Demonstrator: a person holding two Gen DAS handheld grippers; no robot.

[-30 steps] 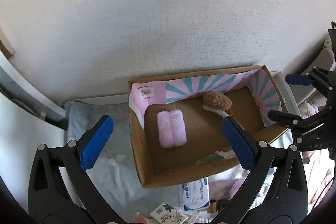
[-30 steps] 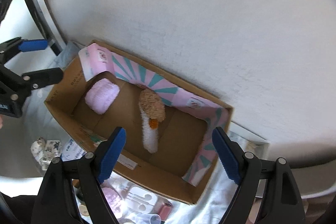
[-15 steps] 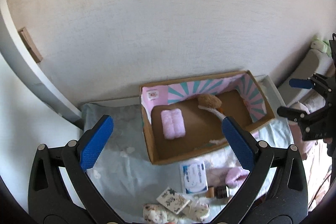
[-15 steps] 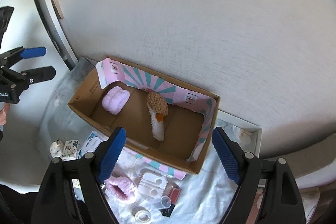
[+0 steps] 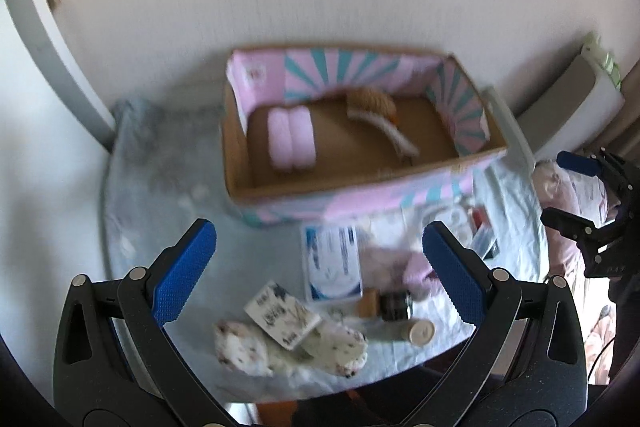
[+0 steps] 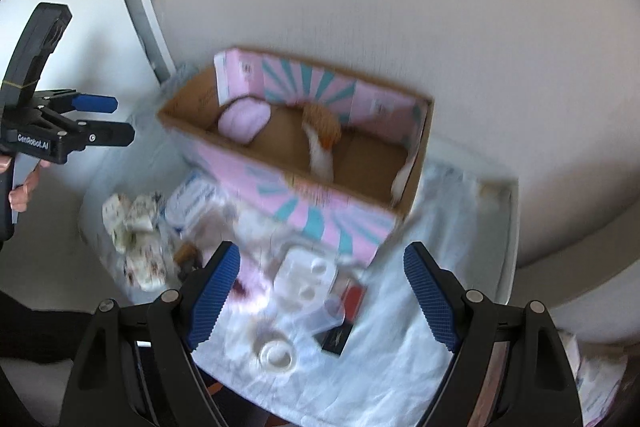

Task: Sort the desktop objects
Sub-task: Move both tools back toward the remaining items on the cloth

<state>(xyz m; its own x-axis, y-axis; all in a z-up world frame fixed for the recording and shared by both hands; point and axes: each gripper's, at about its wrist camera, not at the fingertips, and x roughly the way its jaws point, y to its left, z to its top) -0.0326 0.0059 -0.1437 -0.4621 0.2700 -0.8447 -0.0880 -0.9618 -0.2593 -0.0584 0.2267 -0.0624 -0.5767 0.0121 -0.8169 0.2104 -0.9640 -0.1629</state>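
Sorting begun: pink roll (image 5: 292, 139) and plush toy (image 5: 372, 103) placed in box (image 5: 360, 183); small things left at six o'clock; both grippers, left gripper (image 5: 320, 263) and right gripper (image 6: 322, 287), spread wide, nothing held.

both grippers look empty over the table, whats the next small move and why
Probably lower the open left gripper onto the blue-and-white packet lying between its fingers. Only a pink roll and a plush toy are in the box; the rest lies loose on the cloth.
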